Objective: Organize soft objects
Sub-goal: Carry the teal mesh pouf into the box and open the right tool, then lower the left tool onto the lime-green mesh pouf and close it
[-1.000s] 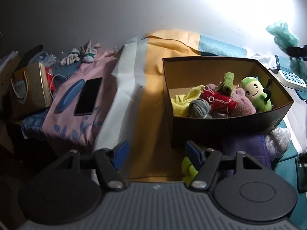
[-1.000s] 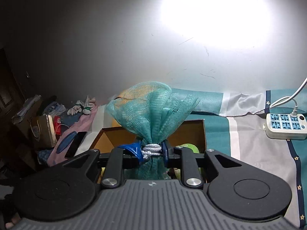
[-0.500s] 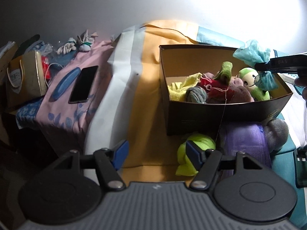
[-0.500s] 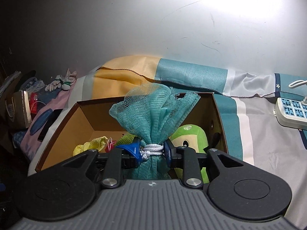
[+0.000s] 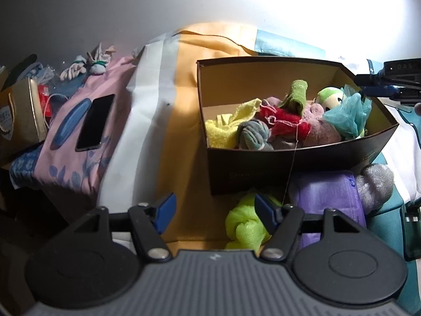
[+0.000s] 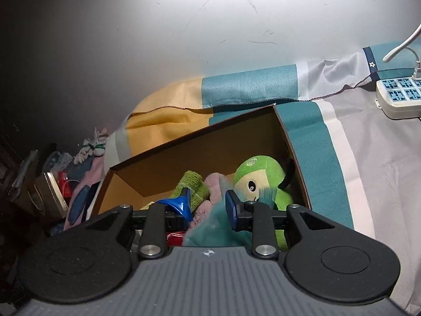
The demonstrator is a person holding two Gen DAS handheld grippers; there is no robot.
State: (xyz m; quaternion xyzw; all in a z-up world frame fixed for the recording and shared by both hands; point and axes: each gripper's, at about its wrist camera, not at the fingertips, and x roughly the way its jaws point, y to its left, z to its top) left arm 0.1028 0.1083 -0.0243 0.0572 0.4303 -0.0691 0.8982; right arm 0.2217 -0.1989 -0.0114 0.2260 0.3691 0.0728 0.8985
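The right hand-held gripper (image 6: 208, 208) stands over the open cardboard box (image 6: 189, 155), and its jaws are opening. The teal mesh pouf (image 6: 210, 226) lies loose just under and between the blue pads; the pads do not press on it. In the left wrist view the same pouf (image 5: 347, 115) rests inside the box at its right end, on top of the other soft things and against the green plush toy (image 5: 330, 97). The right hand-held gripper (image 5: 379, 89) shows there at the right edge, just above the right wall of the box.

The left hand-held gripper (image 5: 211, 212) has its jaws wide apart and nothing is between them. It hangs above the near part of the bed, in front of the box. Just beside its right pad lies a lime-green mesh pouf (image 5: 246, 226) on the orange stripe of the bed cover (image 5: 181, 121), touching the front wall of the box (image 5: 289, 166).

Inside the box are also a yellow cloth (image 5: 226, 129), a grey rolled sock (image 5: 254, 134), a red knitted piece (image 5: 286, 123), a green towel roll (image 5: 297, 92) and a pink plush (image 5: 318, 129). In front of the box, toward its right corner, lie a purple pack (image 5: 326, 194) and a grey fluffy thing (image 5: 376, 184).

Farther to the left, a black phone (image 5: 96, 122) lies on a pink pillow (image 5: 79, 158). A white power strip (image 6: 400, 97) sits at the far right side of the bed.
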